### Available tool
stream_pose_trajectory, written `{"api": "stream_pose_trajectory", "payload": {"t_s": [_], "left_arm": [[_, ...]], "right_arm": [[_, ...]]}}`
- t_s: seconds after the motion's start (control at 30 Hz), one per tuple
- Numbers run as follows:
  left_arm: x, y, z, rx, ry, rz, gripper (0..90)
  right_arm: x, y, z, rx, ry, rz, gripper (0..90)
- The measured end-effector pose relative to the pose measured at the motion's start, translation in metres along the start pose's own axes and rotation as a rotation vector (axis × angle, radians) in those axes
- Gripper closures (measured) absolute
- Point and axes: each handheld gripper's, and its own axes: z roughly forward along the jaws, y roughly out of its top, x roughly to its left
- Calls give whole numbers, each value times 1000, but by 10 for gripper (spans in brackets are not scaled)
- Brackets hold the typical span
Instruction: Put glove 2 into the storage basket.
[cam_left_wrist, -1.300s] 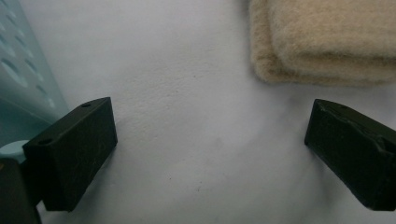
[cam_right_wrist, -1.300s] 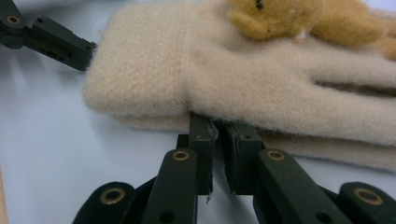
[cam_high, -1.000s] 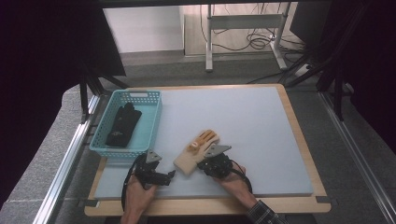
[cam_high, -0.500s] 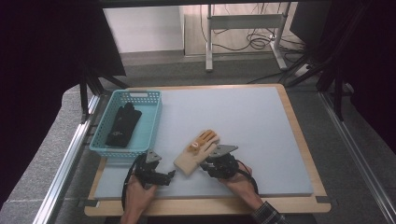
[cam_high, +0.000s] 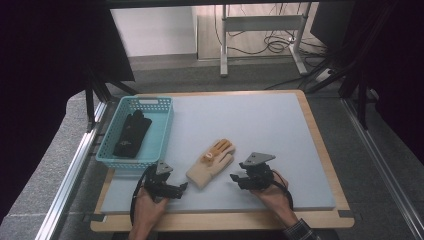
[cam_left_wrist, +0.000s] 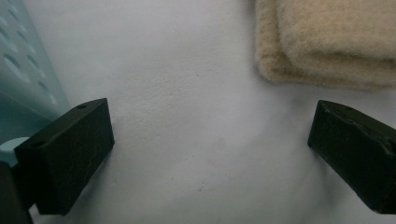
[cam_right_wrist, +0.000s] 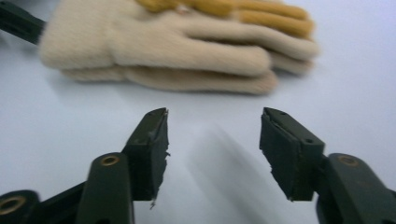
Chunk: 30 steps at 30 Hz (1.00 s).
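A cream woolly glove (cam_high: 210, 164) with orange-yellow fingers lies on the pale blue mat, stacked in two layers in the right gripper view (cam_right_wrist: 177, 44). My right gripper (cam_high: 236, 181) sits just right of it, apart from it; its jaws have just been opening and hold nothing (cam_right_wrist: 214, 149). My left gripper (cam_high: 181, 189) rests on the mat left of the glove's cuff (cam_left_wrist: 327, 42), jaws wide apart (cam_left_wrist: 210, 154) with bare mat between them. A black glove (cam_high: 131, 134) lies in the teal basket (cam_high: 162, 131).
The basket stands at the mat's left side, its wall close by the left gripper (cam_left_wrist: 23, 79). The mat lies on a wooden-edged board (cam_high: 320, 145). Metal rails run along both sides, and a desk frame with cables stands beyond the far edge.
My right gripper has drawn back to the right, away from the glove, and its jaws have opened. The glove stays on the mat. The left gripper has not moved.
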Motion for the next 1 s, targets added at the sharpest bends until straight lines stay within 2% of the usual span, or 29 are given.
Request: {"api": "stream_pose_trajectory", "payload": {"t_s": [0.3,0.6,0.73,0.83,1.0], "left_arm": [[0,0,0,0,0,0,5],[0,0,0,0,0,0,4],[0,0,0,0,1,1,4],[0,0,0,0,1,1,4],[0,0,0,1,-1,1,3]], "right_arm": [[-29,-19,-20,14,-72,55,288],[-60,-46,-39,34,-179,123,244],[-72,-55,-43,31,-202,165,235],[-75,-56,-45,23,-204,183,226],[-73,-56,-43,39,-221,166,211]]}}
